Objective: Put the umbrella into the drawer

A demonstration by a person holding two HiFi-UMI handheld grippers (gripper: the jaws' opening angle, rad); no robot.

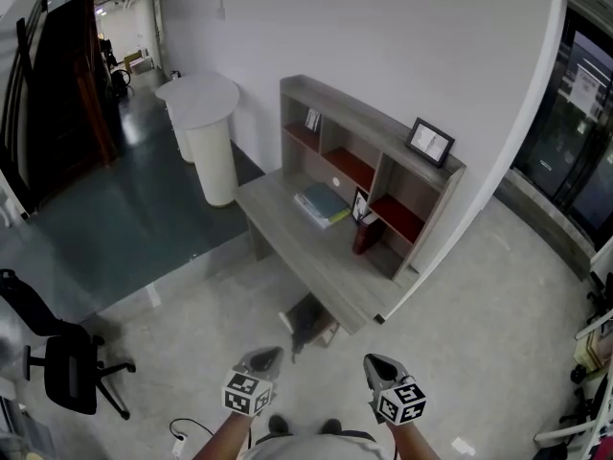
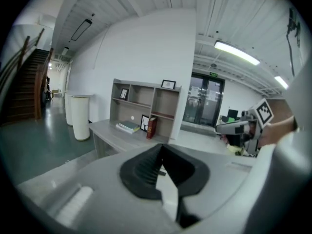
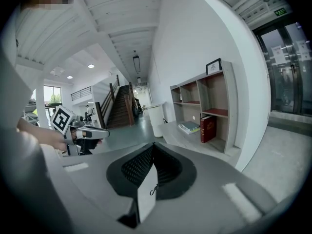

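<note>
I cannot make out an umbrella in any view. A grey desk [image 1: 306,249] with a shelf unit on it stands against the white wall ahead. Under its front edge sits a small low unit with something dark [image 1: 308,322] in it; I cannot tell what it is. My left gripper [image 1: 265,358] and right gripper [image 1: 377,364] hang side by side in front of me, short of the desk, both shut and holding nothing. In the left gripper view the black pads [image 2: 146,169] meet at the tip, and in the right gripper view the pads [image 3: 139,167] do too.
Stacked books [image 1: 321,204], a red book [image 1: 367,235] and a picture frame [image 1: 429,142] sit on the desk and shelves. A white round stand [image 1: 213,142] is left of the desk, a black office chair [image 1: 72,367] at the far left, and a cable [image 1: 180,437] lies on the floor.
</note>
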